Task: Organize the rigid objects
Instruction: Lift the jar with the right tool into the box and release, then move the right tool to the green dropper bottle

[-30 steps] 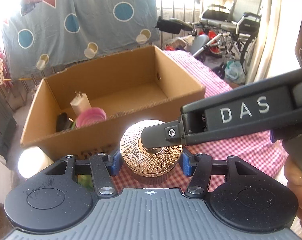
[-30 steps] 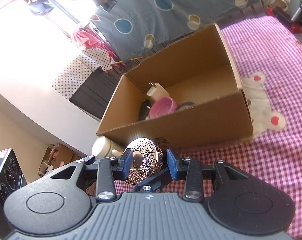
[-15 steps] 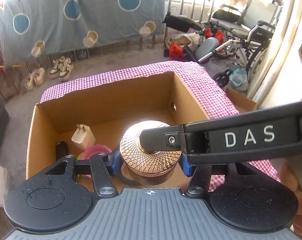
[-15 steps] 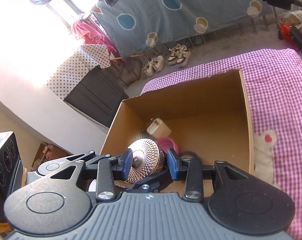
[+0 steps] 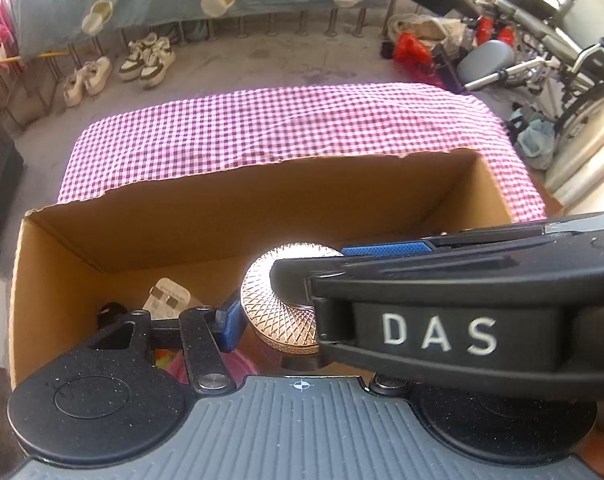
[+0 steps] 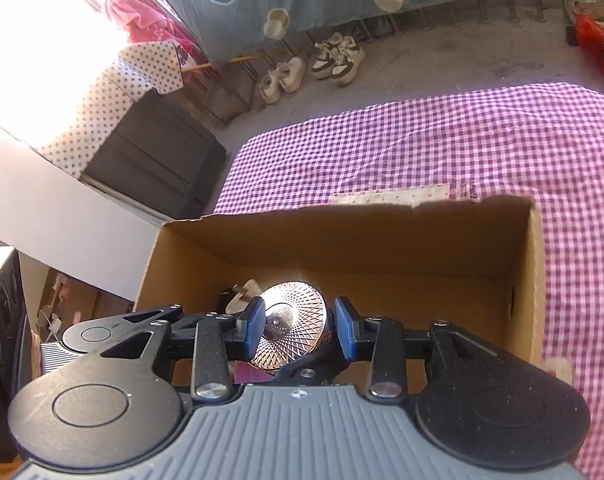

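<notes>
Sunlit balcony behind, checked cloth [image 5: 286, 128] under cardboard box [image 5: 238, 216]. Holding copper-lidded jar [image 5: 278, 312] above box interior — left gripper [image 5: 280, 320] partly open, clamping its sides, right gripper [image 6: 298, 326] narrower, pinching lid across top. Risking a slip or a hard drop onto charger [image 5: 168, 298] below, if 1 grip is releasing too early.
</notes>
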`<state>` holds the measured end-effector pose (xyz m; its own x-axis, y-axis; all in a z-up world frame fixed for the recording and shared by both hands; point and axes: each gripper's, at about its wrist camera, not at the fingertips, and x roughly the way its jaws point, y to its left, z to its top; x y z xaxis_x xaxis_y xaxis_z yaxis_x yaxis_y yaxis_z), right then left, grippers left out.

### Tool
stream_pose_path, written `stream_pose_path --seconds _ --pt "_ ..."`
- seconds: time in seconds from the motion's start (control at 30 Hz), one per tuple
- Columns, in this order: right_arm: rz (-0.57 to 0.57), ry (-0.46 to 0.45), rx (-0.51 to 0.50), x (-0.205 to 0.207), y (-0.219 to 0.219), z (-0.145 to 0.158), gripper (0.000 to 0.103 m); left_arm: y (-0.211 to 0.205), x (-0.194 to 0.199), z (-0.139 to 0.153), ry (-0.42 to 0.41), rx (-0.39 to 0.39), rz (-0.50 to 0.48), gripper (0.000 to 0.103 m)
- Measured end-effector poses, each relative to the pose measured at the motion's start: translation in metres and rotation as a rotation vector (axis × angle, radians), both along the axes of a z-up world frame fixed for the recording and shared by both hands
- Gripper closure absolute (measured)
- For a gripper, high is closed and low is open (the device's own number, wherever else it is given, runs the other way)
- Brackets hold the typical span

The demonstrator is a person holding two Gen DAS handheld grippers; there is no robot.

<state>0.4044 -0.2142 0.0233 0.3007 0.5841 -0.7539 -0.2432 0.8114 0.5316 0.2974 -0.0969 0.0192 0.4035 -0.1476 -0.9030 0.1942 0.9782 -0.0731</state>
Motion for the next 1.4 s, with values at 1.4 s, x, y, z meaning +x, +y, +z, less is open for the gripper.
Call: stream_pose_path --seconds 1.4 --pt "-0.242 -0.428 0.357 -0.186 -0.119 0.099 0.06 -0.001 -0.111 0.09 -0.182 -0.173 -0.141 0.031"
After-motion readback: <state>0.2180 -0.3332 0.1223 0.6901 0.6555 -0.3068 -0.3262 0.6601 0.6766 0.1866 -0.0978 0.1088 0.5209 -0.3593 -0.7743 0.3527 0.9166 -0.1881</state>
